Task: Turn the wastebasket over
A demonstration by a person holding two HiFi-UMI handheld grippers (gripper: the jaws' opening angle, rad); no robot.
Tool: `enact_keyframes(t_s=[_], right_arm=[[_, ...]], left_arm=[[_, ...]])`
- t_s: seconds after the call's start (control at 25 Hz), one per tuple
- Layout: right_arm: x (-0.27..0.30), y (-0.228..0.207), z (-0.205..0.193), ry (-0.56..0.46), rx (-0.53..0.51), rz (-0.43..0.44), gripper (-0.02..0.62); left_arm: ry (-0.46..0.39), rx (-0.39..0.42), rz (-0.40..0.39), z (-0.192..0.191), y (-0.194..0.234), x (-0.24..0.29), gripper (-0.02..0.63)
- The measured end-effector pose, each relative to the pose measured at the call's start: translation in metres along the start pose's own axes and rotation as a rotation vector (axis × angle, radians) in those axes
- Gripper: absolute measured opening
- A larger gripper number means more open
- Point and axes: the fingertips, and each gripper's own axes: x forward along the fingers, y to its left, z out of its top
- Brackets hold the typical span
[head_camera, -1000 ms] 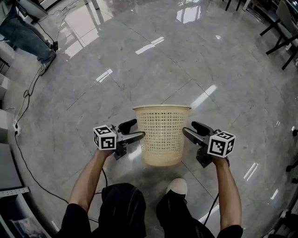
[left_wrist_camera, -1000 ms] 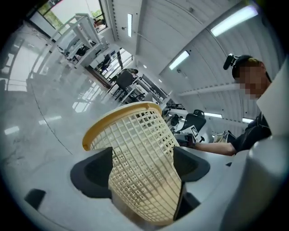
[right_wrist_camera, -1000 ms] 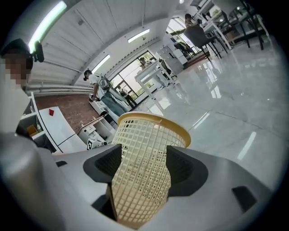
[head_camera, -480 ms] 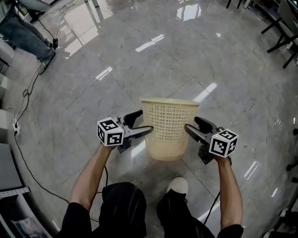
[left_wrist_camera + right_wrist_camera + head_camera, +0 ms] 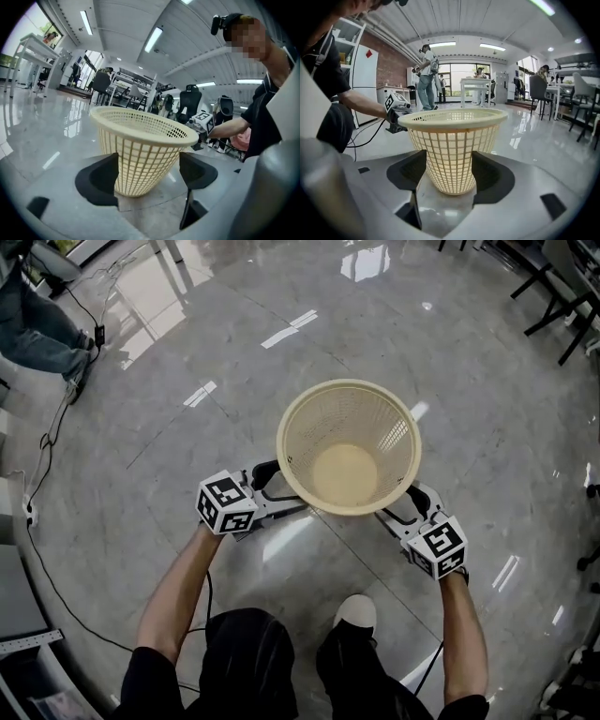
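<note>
A cream lattice wastebasket [image 5: 347,442] hangs in the air, upright, with its open mouth facing up at the head camera. My left gripper [image 5: 272,491] holds it low on its left side and my right gripper [image 5: 405,507] holds it low on its right side. Seen from the left gripper [image 5: 149,171], the black jaws press against both flanks of the tapered basket [image 5: 140,150] near its base. The right gripper [image 5: 449,168] clasps the basket [image 5: 452,145] the same way. The basket's rim hides both grippers' tips in the head view.
Grey polished stone floor [image 5: 187,362] lies all around. A seated person's legs [image 5: 42,334] and a trailing cable [image 5: 47,437] are at the far left. Black chair legs [image 5: 553,296] stand at the top right. My shoe [image 5: 356,613] is below the basket.
The basket has come up off the floor toward the head camera between the two grippers, so its inside and bottom now show. Both grippers rose with it.
</note>
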Motion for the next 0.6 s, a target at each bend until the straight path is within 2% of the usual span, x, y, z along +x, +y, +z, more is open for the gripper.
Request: enact_keyframes(t_s=[0.08, 0.24, 0.4, 0.52, 0.6], right_arm=[[-0.001, 0.0, -0.009, -0.016, 0.025, -0.025, 0.288], [-0.001, -0.003, -0.021, -0.007, 0.062, -0.037, 0.288], [-0.003, -0.006, -0.03, 0.009, 0.103, -0.041, 0.288], [-0.002, 0.001, -0.033, 0.035, 0.073, -0.052, 0.288], [-0.007, 0.002, -0.042, 0.073, 0.058, -0.095, 0.288]], left_arm=[[0.01, 0.001, -0.008, -0.012, -0.007, 0.007, 0.402], [-0.05, -0.019, 0.017, -0.006, -0.005, 0.014, 0.402], [-0.03, 0.01, 0.057, -0.009, -0.005, 0.019, 0.402], [-0.013, 0.029, 0.083, -0.015, -0.004, 0.013, 0.402], [-0.004, 0.028, 0.095, -0.021, -0.005, 0.002, 0.402]])
